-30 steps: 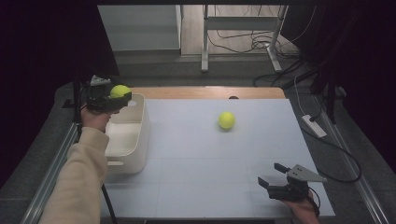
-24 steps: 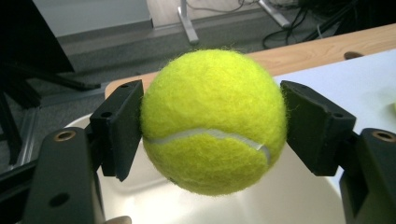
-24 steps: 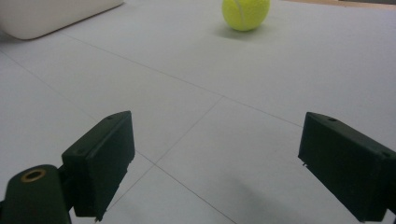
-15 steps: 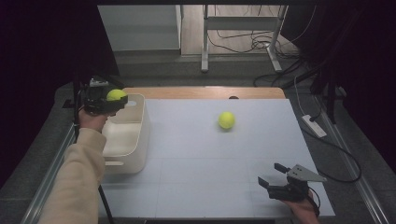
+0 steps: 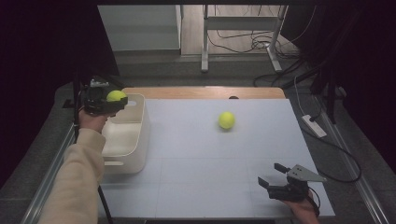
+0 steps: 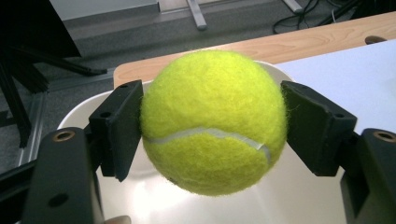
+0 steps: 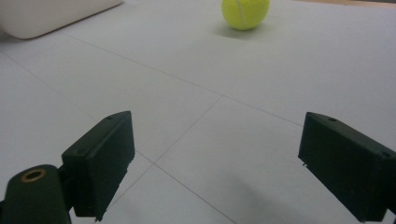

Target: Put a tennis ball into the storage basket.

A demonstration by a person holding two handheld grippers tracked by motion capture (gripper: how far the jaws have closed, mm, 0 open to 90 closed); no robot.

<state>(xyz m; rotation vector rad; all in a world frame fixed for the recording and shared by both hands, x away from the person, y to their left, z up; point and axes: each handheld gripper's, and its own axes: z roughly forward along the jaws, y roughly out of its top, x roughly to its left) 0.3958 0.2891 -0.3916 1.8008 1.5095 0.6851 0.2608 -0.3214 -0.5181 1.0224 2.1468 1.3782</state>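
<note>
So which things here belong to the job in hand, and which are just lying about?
In the job:
- tennis ball between the left gripper jaws, which have just been opening
- white bin beneath it
- second tennis ball on the table

Lying about:
- power strip
- floor cables

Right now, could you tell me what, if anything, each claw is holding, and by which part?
The left claw holds a tennis ball by its two opposite sides, above the white bin; its jaws have just been opening. The right claw holds nothing.
</note>
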